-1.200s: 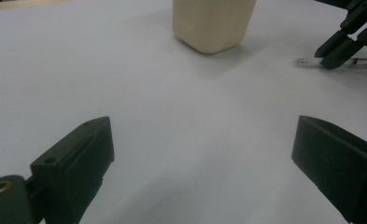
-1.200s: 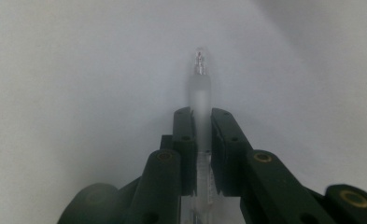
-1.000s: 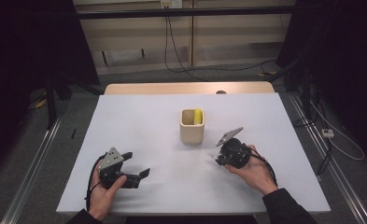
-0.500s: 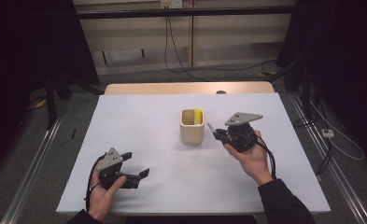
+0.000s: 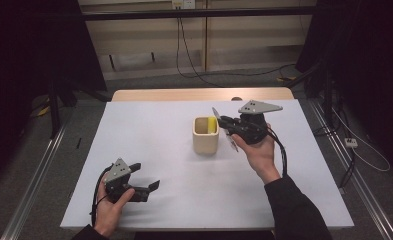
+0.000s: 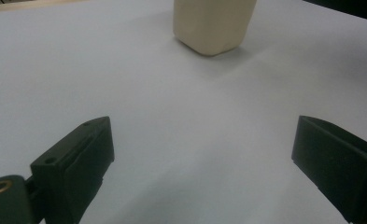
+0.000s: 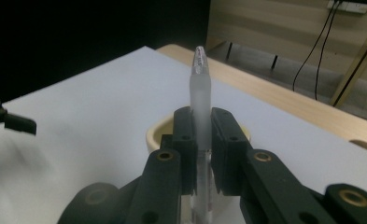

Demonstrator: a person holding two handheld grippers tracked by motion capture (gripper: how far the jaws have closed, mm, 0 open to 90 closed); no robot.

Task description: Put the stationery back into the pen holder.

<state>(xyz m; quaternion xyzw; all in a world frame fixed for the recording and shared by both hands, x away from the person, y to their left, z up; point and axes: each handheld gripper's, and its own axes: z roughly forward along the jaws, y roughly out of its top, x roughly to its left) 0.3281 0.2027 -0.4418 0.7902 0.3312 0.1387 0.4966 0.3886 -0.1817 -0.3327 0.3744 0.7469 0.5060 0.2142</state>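
- The left gripper (image 5: 145, 185) rested idle at the near left of the white tabletop (image 5: 149, 145), jaws apart, unmoved.
- The right gripper (image 5: 225, 127), jaws clamped on a frosted translucent plastic pen (image 7: 199, 98), had carried it left, just beside the beige square cup (image 5: 205, 135), probably for dropping in.

A frosted clear pen (image 7: 200, 100) stands upright, clamped just beside a cream cup (image 5: 205, 135) mid-desk (image 5: 149, 145).
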